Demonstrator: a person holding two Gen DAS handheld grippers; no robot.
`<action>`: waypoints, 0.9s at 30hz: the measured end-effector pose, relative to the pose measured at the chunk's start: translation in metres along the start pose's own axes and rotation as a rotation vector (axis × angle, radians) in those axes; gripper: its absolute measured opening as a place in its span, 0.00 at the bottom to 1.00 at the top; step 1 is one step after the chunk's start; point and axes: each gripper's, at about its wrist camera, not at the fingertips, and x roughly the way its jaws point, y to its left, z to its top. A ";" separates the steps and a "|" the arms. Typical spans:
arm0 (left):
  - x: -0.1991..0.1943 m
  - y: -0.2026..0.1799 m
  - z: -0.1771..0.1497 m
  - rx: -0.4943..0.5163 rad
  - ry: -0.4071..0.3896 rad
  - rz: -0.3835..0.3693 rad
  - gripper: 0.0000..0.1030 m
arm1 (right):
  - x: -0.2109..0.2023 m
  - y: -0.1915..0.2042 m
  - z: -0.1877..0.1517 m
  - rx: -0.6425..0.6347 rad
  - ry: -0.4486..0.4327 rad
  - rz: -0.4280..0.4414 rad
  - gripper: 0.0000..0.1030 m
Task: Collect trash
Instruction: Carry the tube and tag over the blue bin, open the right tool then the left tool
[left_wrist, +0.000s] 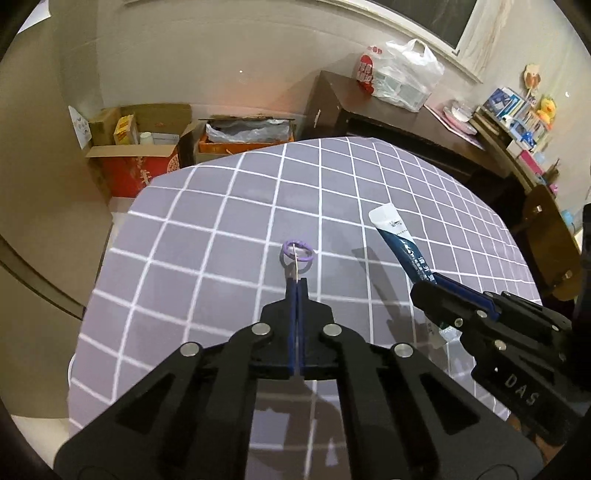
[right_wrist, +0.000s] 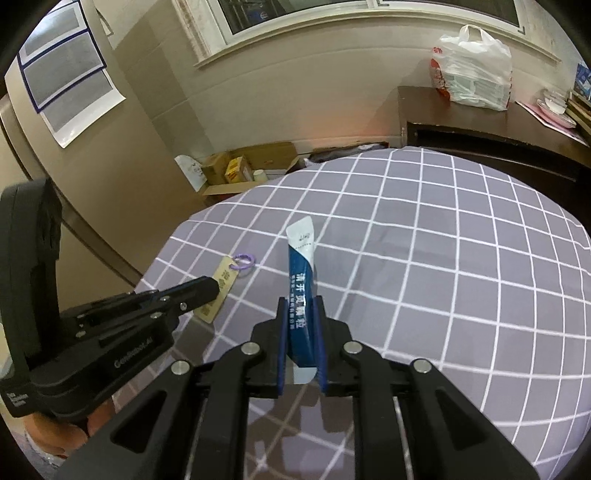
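Observation:
My left gripper (left_wrist: 296, 282) is shut on a flat tan tag (right_wrist: 222, 282) that carries a purple ring (left_wrist: 297, 254) at its far end. It holds the tag above the grey checked tablecloth (left_wrist: 207, 266). The tag is edge-on in the left wrist view. My right gripper (right_wrist: 301, 302) is shut on a blue and white sachet (right_wrist: 302, 273), which sticks up and forward from between the fingers. The sachet also shows in the left wrist view (left_wrist: 397, 240), to the right of my left gripper. The two grippers are side by side and apart.
Open cardboard boxes (left_wrist: 136, 147) stand on the floor beyond the table's far left edge. A dark wooden cabinet (left_wrist: 388, 118) behind the table carries a white plastic bag (left_wrist: 406, 77). Shelves with boxes and toys (left_wrist: 517, 118) are at the far right.

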 end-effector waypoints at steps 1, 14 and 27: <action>-0.004 0.002 -0.002 0.003 -0.002 -0.004 0.00 | -0.001 0.003 -0.001 -0.001 0.003 0.003 0.13; -0.085 0.034 -0.033 -0.026 -0.122 -0.042 0.00 | -0.019 0.070 -0.017 -0.042 0.022 0.078 0.13; -0.181 0.172 -0.096 -0.198 -0.209 0.062 0.00 | 0.001 0.240 -0.043 -0.217 0.067 0.202 0.13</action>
